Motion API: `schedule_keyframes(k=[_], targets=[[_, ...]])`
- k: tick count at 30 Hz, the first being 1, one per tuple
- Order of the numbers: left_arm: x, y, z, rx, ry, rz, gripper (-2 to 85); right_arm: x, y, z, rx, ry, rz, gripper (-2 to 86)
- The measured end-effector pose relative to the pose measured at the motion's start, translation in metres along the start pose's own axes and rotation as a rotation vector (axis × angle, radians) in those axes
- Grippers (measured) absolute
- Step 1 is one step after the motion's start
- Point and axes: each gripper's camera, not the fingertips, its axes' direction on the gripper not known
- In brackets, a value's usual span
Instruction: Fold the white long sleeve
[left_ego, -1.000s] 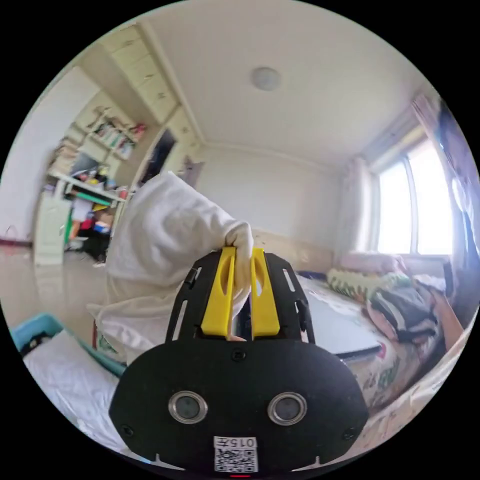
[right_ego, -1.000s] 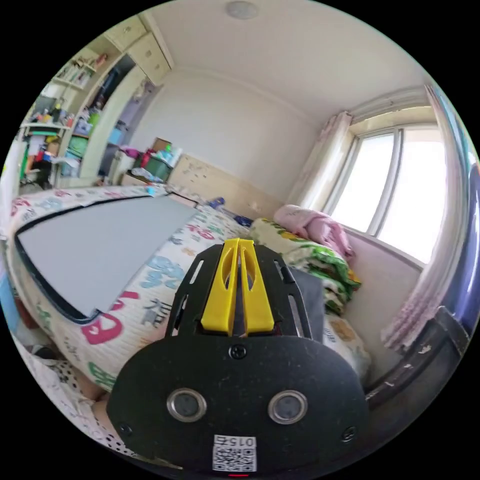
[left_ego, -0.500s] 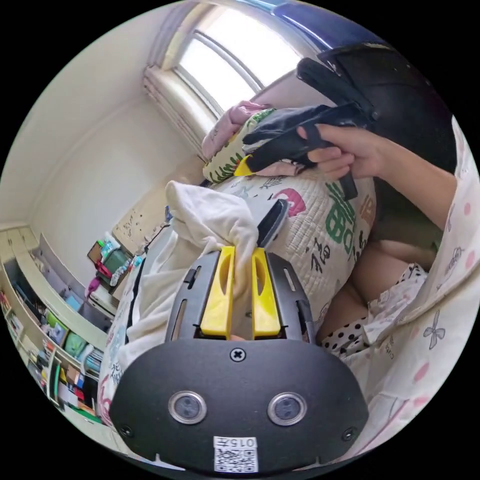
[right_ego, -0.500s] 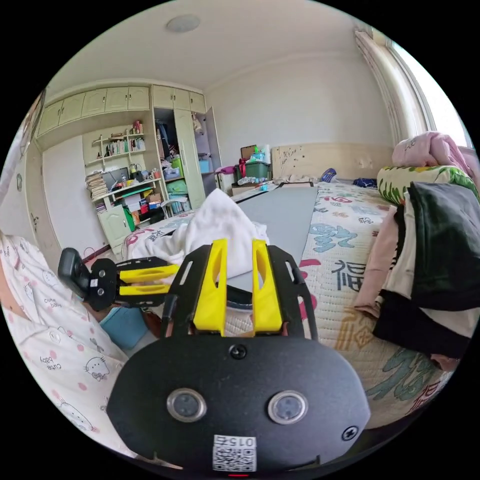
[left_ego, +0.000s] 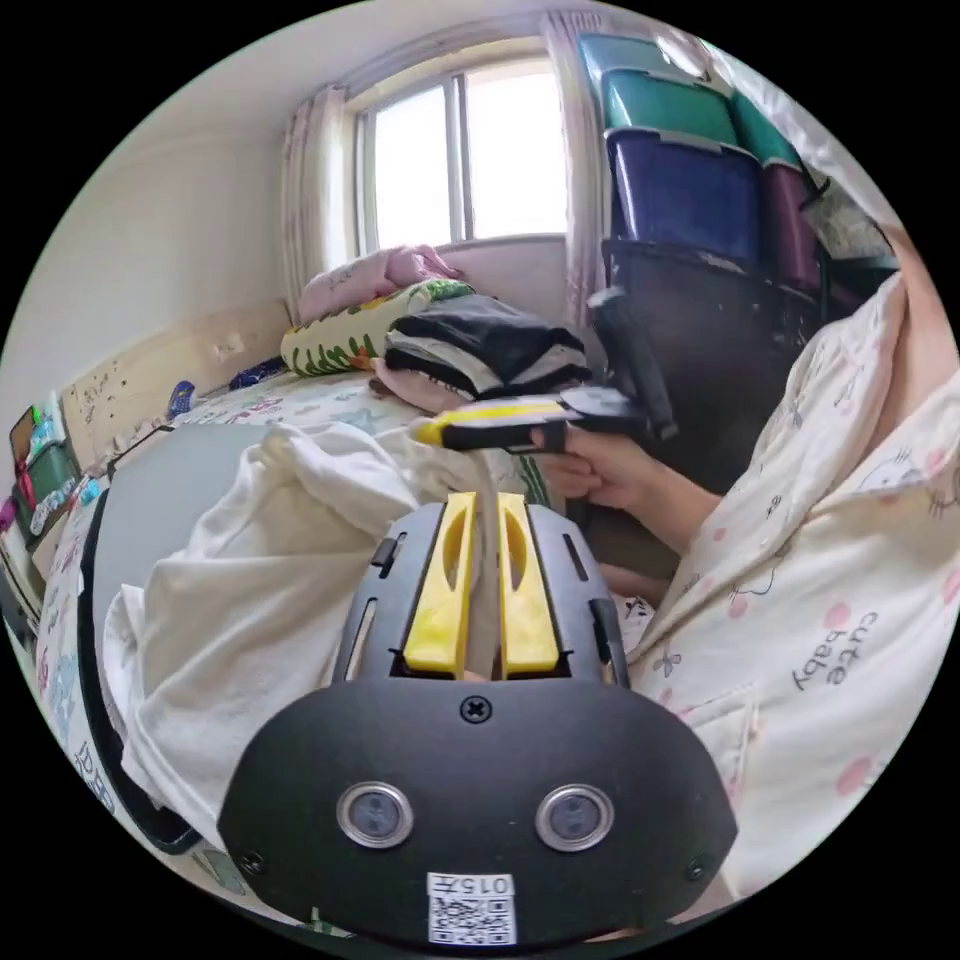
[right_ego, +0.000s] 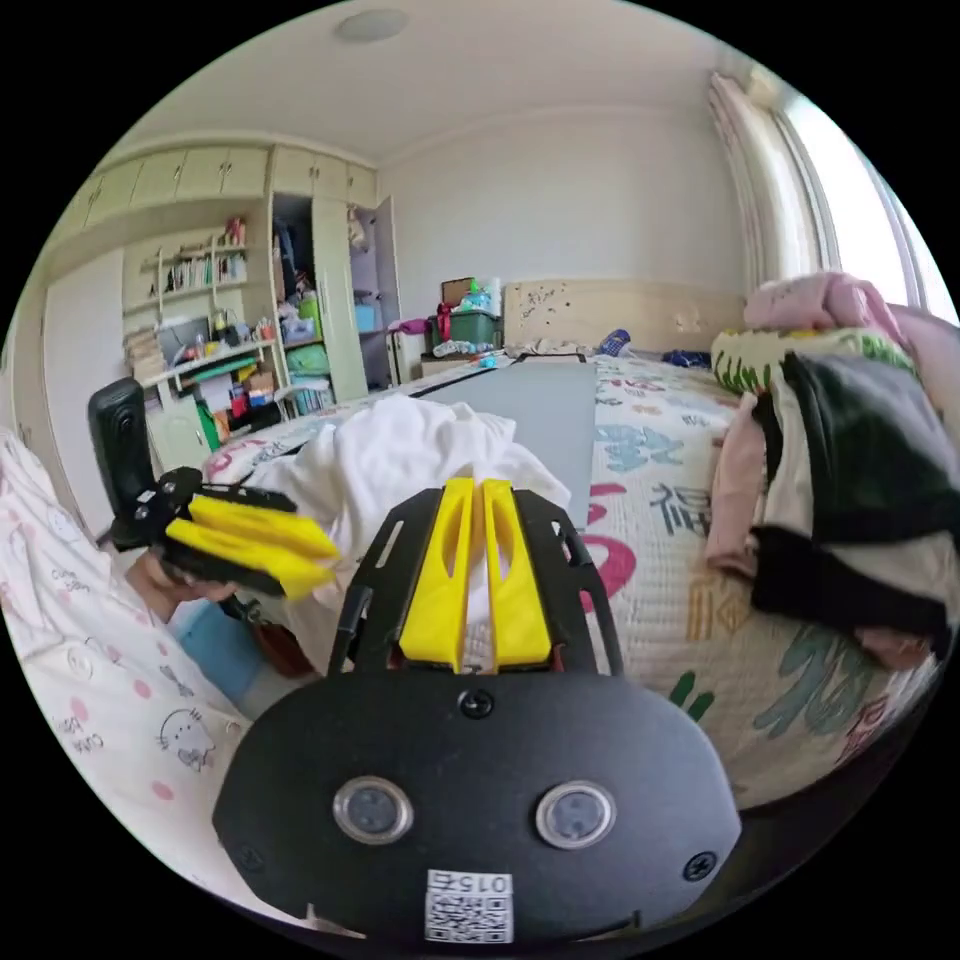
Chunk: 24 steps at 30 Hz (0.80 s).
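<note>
White cloth of the long sleeve (left_ego: 270, 560) is pinched between the nearly closed jaws of the left gripper (left_ego: 485, 500). Its bulk is heaped on the grey mat (left_ego: 150, 480) ahead. A fold is clamped by the right gripper (right_ego: 478, 492) too.

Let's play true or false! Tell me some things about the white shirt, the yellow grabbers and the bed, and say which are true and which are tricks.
1. The white long sleeve lies crumpled on the grey mat. True.
2. The left gripper has white cloth between its jaws. True.
3. The white long sleeve is already folded into a neat square. False: it is a loose, bunched heap.
4. The right gripper has its jaws wide apart. False: they sit close together, with a bit of white cloth between them.
5. A stack of folded clothes sits on the bed. True.
</note>
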Motion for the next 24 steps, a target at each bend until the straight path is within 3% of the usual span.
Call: schedule_keyframes(k=[2,6,9,14,16,19,22,24], targets=[[-0.037,0.002,-0.033,0.086,-0.074,-0.104,8.4,0.038,0.026,-0.019,0.04,-0.062,0.179,1.7],[-0.08,0.01,-0.061,0.171,-0.275,-0.257,16.5,0.066,0.054,-0.047,0.116,-0.083,0.274,7.9],[-0.097,0.017,-0.036,0.115,-0.223,-0.273,15.4,0.073,0.059,-0.055,0.052,-0.102,0.277,13.6],[-0.141,0.043,-0.017,0.11,-0.21,-0.397,3.2,0.079,0.074,-0.068,0.014,-0.348,0.307,14.2],[-0.15,0.053,-0.031,0.137,-0.186,-0.396,1.4,0.068,0.072,-0.072,-0.001,-0.315,0.262,13.1],[-0.159,0.072,-0.072,0.224,-0.245,-0.399,0.5,0.041,0.062,-0.078,0.0,-0.184,0.114,4.5],[-0.164,0.09,-0.14,0.378,-0.362,-0.393,0.3,0.041,0.05,-0.099,0.081,0.005,0.142,0.4],[-0.165,0.103,-0.19,0.487,-0.471,-0.393,0.2,0.058,0.041,-0.121,0.157,-0.026,0.207,-0.3]])
